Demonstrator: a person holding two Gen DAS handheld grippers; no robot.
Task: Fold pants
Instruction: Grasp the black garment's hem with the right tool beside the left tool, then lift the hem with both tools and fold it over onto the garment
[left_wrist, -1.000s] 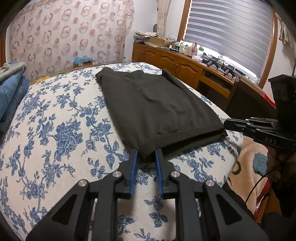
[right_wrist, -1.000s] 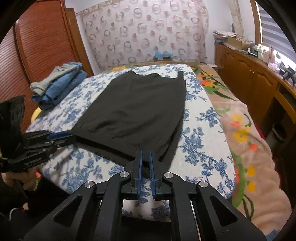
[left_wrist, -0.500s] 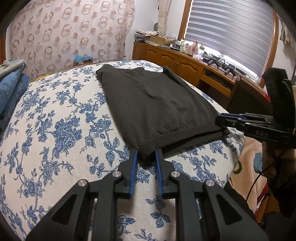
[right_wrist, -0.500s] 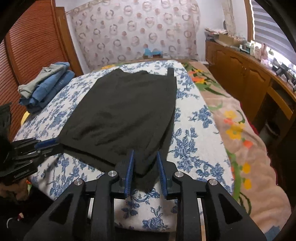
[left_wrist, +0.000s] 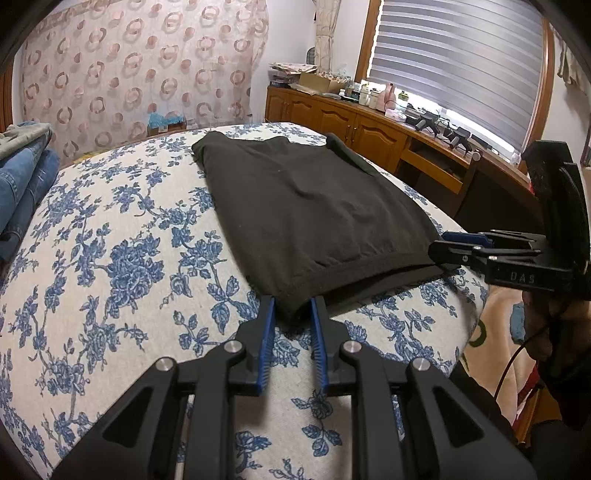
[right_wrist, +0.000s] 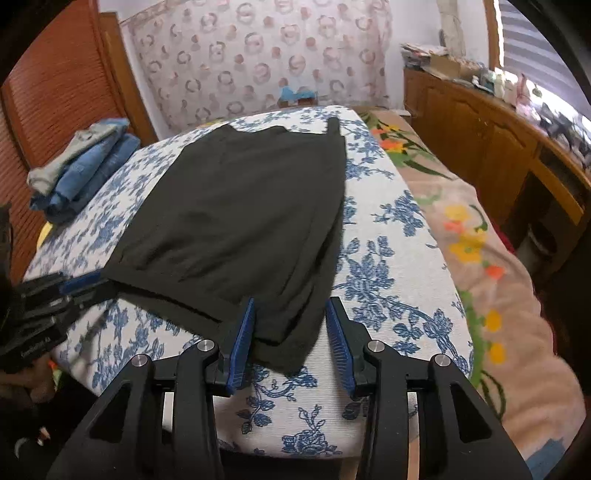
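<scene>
Black pants (left_wrist: 314, 206) lie folded flat on the blue-flowered bed cover (left_wrist: 110, 258), hem end nearest me. My left gripper (left_wrist: 292, 302) is shut on the near left hem corner, which bunches between its blue pads. In the right wrist view the pants (right_wrist: 240, 221) reach down to my right gripper (right_wrist: 291, 317). Its jaws are opening, and the right hem corner lies loose between the pads on the cover. Each gripper shows in the other's view: the right gripper (left_wrist: 447, 245) at the pants' right edge, the left gripper (right_wrist: 85, 282) at their left edge.
A stack of folded jeans (right_wrist: 81, 166) sits at the bed's far left. A wooden cabinet (left_wrist: 351, 125) with clutter on top runs along the right wall under a blind. A flowered blanket (right_wrist: 480, 258) covers the bed to the right of the cover.
The right gripper's jaws have spread from shut to well apart, letting go of the hem corner, which now rests on the cover. The left gripper keeps its grip and has not moved.
</scene>
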